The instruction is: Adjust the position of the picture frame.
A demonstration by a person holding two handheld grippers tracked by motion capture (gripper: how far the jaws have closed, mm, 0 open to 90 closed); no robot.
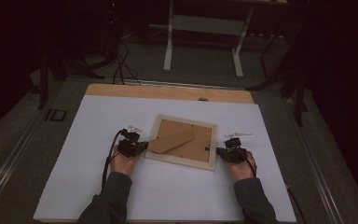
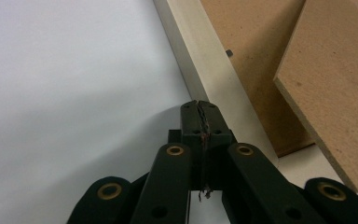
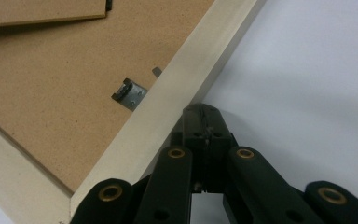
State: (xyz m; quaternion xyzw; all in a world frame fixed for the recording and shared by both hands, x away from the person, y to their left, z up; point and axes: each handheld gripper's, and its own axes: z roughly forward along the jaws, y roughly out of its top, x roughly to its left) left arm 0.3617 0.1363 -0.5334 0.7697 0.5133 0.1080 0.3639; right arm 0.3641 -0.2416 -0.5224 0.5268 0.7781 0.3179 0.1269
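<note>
A picture frame [image 1: 183, 160] lies face down on the white table, its pale wooden border around a brown backing board [image 1: 193, 142]. A brown easel stand [image 1: 170, 139] lies across the backing. My left gripper [image 1: 143, 146] is shut, its tips at the frame's left edge. In the left gripper view the shut tips [image 2: 199, 105] rest beside the pale border [image 2: 200, 70], with the stand [image 2: 340, 88] raised to the right. My right gripper [image 1: 219, 150] is shut at the frame's right edge. Its tips [image 3: 200, 109] touch the border [image 3: 168, 121], near a metal hanger clip [image 3: 129, 93].
The white table surface [image 1: 98, 140] spreads around the frame, with a wooden strip [image 1: 168, 92] along its far edge. Beyond it stand a white table base [image 1: 203, 25] and cables [image 1: 119, 65] on a dark floor.
</note>
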